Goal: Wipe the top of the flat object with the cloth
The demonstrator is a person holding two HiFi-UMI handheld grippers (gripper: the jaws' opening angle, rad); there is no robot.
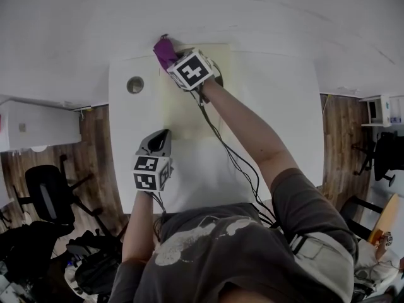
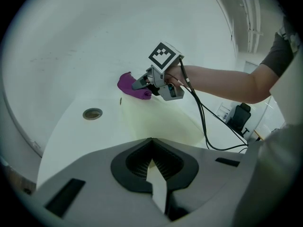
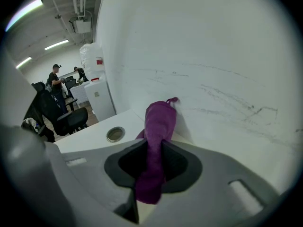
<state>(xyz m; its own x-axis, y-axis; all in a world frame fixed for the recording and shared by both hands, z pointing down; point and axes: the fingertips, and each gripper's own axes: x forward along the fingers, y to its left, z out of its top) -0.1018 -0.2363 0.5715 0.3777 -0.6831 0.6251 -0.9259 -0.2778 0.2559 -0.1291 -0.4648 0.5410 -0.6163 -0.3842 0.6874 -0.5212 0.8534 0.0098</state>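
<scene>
Out at the left side of the white worktop (image 1: 278, 106), a round grommet hole (image 1: 135, 84) sits near the far-left corner, and it shows in both gripper views (image 2: 92, 113) (image 3: 115, 134). Just right of it and nearer the front, there's the left claw (image 1: 166, 132), tips down at the near-left corner of the pale yellow flat object (image 1: 189, 106). In its own view the left claw (image 2: 151, 141) is clenched, pads meeting at the tips, and I can't make out anything caught between them.

Moving right and up to the far edge: the purple cloth (image 1: 164, 50) is on the far-left corner of the flat object (image 2: 161, 122), hard by the white wall (image 1: 252, 11). The right claw (image 1: 173, 60) has it. Look down that claw's own view and the cloth (image 3: 158, 122) runs straight through the jaws, pinched tight, with its loose end reaching toward the wall (image 3: 213, 56). From the left gripper view, the right claw (image 2: 142, 86) tilts down with the cloth (image 2: 129, 85) bunched under its tip.

A black cable (image 1: 233, 156) trails back from the right claw along the person's forearm, across the worktop toward the near edge.
</scene>
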